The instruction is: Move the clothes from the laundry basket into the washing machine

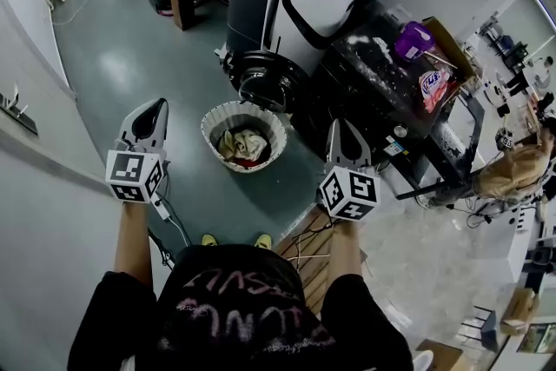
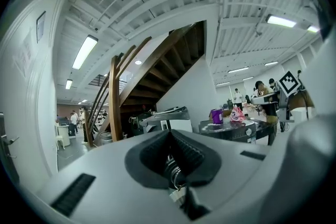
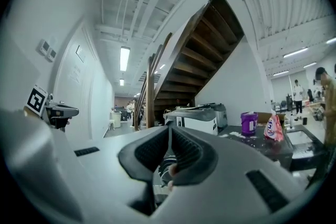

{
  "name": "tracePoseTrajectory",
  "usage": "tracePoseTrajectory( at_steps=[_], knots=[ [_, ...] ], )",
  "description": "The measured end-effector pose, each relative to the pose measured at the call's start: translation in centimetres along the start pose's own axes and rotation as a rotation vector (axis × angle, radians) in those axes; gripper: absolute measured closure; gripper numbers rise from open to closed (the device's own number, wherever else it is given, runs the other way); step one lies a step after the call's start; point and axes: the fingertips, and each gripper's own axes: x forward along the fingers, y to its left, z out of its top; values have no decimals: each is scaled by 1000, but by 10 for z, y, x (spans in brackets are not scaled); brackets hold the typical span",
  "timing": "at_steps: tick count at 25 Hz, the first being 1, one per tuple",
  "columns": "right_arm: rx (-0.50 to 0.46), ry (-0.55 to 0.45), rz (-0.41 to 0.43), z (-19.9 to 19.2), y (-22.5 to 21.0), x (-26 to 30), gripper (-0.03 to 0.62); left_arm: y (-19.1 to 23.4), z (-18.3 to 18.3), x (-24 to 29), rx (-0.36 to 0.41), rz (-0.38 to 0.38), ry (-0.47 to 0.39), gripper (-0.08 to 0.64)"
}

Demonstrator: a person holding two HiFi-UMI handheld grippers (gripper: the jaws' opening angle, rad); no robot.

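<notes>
A white laundry basket (image 1: pixel 214 119) stands on the floor in front of me, with a crumpled pile of light and red clothes (image 1: pixel 242 144) inside. Behind it is the washing machine (image 1: pixel 295 0), its round front opening (image 1: pixel 264 85) facing the basket. My left gripper (image 1: pixel 159 107) is held level to the left of the basket, shut and empty. To the basket's right, my right gripper (image 1: pixel 340 128) is also level, shut and holding nothing. In the left gripper view the shut jaws (image 2: pixel 169 135) point toward the washing machine (image 2: pixel 167 117). The right gripper view shows the same machine (image 3: pixel 198 118) beyond its shut jaws (image 3: pixel 170 129).
A dark counter (image 1: pixel 408 113) to the right of the machine carries a purple jug (image 1: pixel 413 39) and a pink bag (image 1: pixel 433 86). A white wall (image 1: pixel 35 187) runs along the left. Wooden stairs (image 2: pixel 157 65) rise behind. Cables (image 1: pixel 300 252) lie by my feet. A person (image 1: pixel 512 169) is at the far right.
</notes>
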Motion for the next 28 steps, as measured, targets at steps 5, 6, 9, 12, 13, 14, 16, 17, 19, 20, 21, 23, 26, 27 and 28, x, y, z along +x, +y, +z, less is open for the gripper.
tracePoseTrajectory(
  at_steps=[5, 6, 9, 12, 13, 14, 16, 17, 19, 20, 21, 23, 26, 27, 28],
  knots=[
    [18, 9, 24, -4, 1, 0, 506, -5, 1, 1, 6, -1, -4, 523],
    [20, 12, 29, -4, 1, 0, 489, -7, 0, 1, 4, -6, -1, 515],
    [22, 18, 46, -6, 3, 0, 453, -11, -2, 2, -10, -23, 5, 437],
    [23, 19, 65, -9, 7, 0, 361, -13, -3, 0, -16, -32, -5, 394],
    [20, 21, 68, -10, 7, 1, 347, -14, -3, 0, -19, -38, -5, 379],
    [17, 23, 71, -11, 8, 1, 329, -15, -3, 0, -22, -43, -4, 370],
    [16, 18, 75, -12, 8, 2, 314, -17, -4, 1, -26, -48, -2, 357],
    [17, 15, 76, -12, 8, 2, 310, -18, -4, 1, -27, -48, 0, 351],
    [22, 13, 74, -12, 6, 2, 305, -20, -6, 1, -29, -50, 4, 339],
    [24, 12, 72, -13, 5, 1, 305, -20, -7, 1, -31, -50, 7, 338],
    [25, 10, 69, -13, 3, 1, 305, -21, -9, 1, -33, -50, 11, 337],
    [27, 7, 66, -13, 0, 0, 302, -24, -12, 2, -41, -50, 19, 336],
    [34, 11, 68, -16, -9, -2, 296, -31, -14, 5, -48, -51, 31, 330],
    [37, 13, 68, -17, -13, -2, 296, -35, -14, 7, -47, -52, 34, 330],
    [40, 14, 69, -19, -18, -2, 296, -39, -14, 10, -46, -53, 38, 328]
  ],
)
